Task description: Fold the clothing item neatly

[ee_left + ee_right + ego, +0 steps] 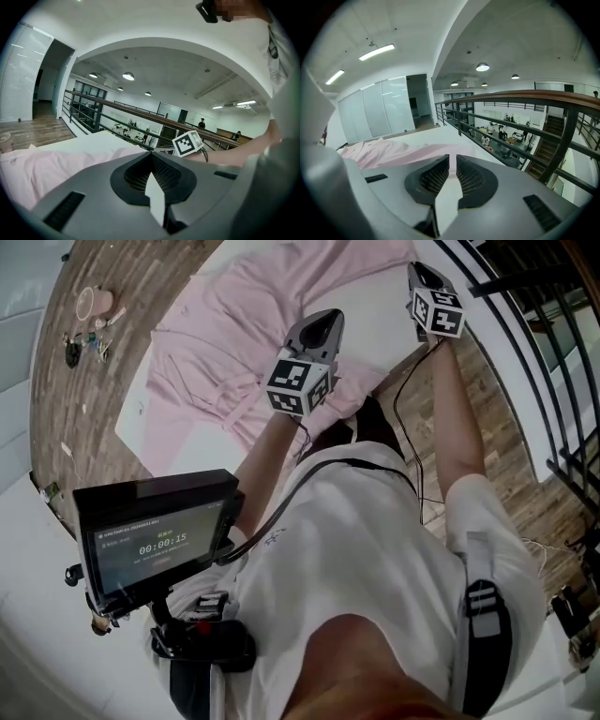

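Hovering over the near edge of the pale pink long-sleeved fabric garment [234,343], the left gripper [323,322] has its jaws pressed together, empty. Right gripper [420,273] sits off the cloth over the bare white tabletop [380,306], jaws a slit apart, nothing between. Garment lies spread ahead-left of both, long axis diagonal in the head view. Left is nearer, so it's likely first to grab.
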{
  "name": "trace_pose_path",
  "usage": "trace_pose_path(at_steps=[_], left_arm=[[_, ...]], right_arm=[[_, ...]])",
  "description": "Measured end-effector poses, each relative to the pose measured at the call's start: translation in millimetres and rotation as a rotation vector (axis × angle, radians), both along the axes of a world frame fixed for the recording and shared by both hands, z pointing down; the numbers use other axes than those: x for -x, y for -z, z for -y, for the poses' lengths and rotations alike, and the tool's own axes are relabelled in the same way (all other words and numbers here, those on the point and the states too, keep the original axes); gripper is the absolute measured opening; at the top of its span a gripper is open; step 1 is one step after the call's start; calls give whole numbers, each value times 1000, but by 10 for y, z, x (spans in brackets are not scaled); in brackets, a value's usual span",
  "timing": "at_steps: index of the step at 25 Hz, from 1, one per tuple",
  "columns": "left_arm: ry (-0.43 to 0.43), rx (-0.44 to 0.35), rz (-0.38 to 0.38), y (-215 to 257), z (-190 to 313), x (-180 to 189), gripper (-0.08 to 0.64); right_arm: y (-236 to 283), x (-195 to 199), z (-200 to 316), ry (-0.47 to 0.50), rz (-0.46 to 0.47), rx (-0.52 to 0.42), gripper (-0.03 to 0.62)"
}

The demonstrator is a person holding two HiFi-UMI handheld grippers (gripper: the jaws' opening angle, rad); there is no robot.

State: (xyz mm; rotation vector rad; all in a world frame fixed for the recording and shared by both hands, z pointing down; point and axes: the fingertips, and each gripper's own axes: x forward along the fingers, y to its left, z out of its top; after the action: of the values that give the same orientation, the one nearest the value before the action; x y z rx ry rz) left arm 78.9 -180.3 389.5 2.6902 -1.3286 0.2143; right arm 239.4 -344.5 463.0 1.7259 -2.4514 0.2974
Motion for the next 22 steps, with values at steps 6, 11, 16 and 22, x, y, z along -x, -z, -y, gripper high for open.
trace_pose_path(at_steps=[6, 11, 16, 22], left_arm=[[18, 14, 7, -48, -29, 57, 2], [23, 5, 26, -56, 48, 14, 2], [37, 4, 11, -42, 42, 54, 2], [76, 15, 12, -88, 13, 218, 2]], right_arm=[[-105, -38, 199, -37, -34, 44, 79], [-184, -17, 340, -44, -73, 87, 125], [-364, -33, 474, -46, -69, 157, 129], [-581, -140, 611, -107, -83, 233, 127]])
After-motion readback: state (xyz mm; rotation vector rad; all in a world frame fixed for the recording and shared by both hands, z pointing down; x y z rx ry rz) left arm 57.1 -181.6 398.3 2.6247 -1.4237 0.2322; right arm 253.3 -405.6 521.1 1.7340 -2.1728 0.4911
